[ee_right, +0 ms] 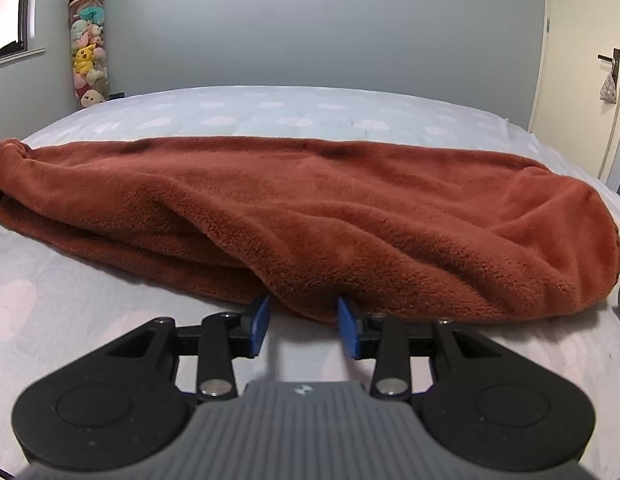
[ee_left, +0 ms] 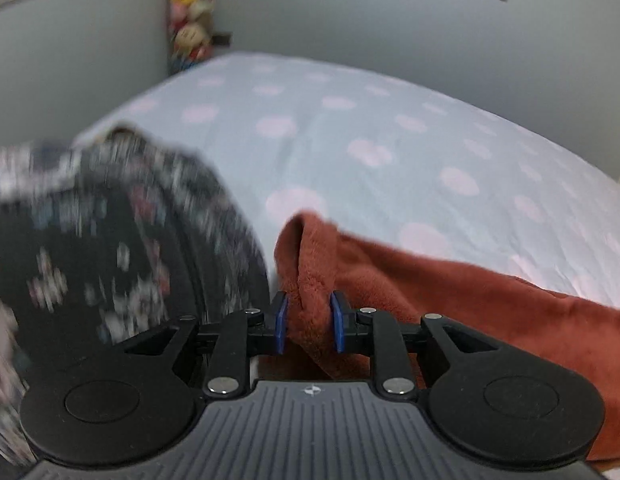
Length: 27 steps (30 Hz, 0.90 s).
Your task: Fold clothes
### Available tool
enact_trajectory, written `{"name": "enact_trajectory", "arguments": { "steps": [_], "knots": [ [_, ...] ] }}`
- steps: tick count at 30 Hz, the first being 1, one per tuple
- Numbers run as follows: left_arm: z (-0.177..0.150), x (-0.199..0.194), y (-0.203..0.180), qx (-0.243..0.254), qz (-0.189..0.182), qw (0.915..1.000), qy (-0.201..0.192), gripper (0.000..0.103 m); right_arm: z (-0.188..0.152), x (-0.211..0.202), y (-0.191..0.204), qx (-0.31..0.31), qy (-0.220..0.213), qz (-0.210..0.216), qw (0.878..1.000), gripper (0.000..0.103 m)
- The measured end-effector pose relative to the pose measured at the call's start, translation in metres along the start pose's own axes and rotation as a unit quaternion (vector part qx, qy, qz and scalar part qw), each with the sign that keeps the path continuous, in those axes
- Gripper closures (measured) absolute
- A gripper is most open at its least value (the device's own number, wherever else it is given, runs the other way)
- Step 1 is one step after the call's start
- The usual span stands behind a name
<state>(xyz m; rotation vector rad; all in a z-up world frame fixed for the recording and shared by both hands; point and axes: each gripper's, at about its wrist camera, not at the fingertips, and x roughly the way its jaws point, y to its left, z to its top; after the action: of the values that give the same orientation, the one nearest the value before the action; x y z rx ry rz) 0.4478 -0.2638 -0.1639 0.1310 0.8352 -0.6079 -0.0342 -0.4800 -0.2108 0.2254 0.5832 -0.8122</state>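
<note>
A rust-red fleece garment (ee_right: 310, 208) lies folded lengthwise across the bed. In the left wrist view, my left gripper (ee_left: 310, 324) is shut on a bunched end of the fleece garment (ee_left: 450, 288) and holds it lifted a little off the sheet. In the right wrist view, my right gripper (ee_right: 304, 320) is open, its blue pads at the garment's near edge, with the fleece just above and between them. The right gripper rests low over the sheet.
The bed has a pale blue sheet with pink spots (ee_right: 270, 116). A dark floral-patterned cloth (ee_left: 110, 248) is blurred at the left of the left wrist view. A column of plush toys (ee_right: 88, 40) stands in the far left corner. A door (ee_right: 606, 80) is at right.
</note>
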Motion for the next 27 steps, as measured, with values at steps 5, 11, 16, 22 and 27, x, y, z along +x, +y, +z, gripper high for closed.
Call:
{"name": "enact_trajectory", "arguments": {
  "steps": [5,11,16,22,27],
  "knots": [
    [-0.018,0.004,0.015,-0.044,0.000,0.9989,0.016,0.062,-0.001,0.000,0.001,-0.005,-0.002,0.002,1.000,0.057],
    [-0.027,0.017,0.029,-0.106,-0.024,0.9937,0.028,0.048,-0.002,-0.001,0.002,-0.008,-0.003,0.005,1.000,0.057],
    [-0.037,0.033,0.032,-0.162,-0.025,0.9857,0.039,0.045,-0.003,-0.001,0.002,-0.010,-0.003,0.006,1.000,0.056],
    [-0.034,0.024,0.026,-0.146,-0.030,0.9887,0.016,0.081,-0.002,-0.004,0.002,-0.013,-0.010,-0.001,1.000,0.057],
    [-0.019,0.006,0.015,-0.114,-0.022,0.9933,-0.001,0.085,0.003,0.002,0.010,-0.026,-0.001,-0.017,1.000,0.057]
  ]
}}
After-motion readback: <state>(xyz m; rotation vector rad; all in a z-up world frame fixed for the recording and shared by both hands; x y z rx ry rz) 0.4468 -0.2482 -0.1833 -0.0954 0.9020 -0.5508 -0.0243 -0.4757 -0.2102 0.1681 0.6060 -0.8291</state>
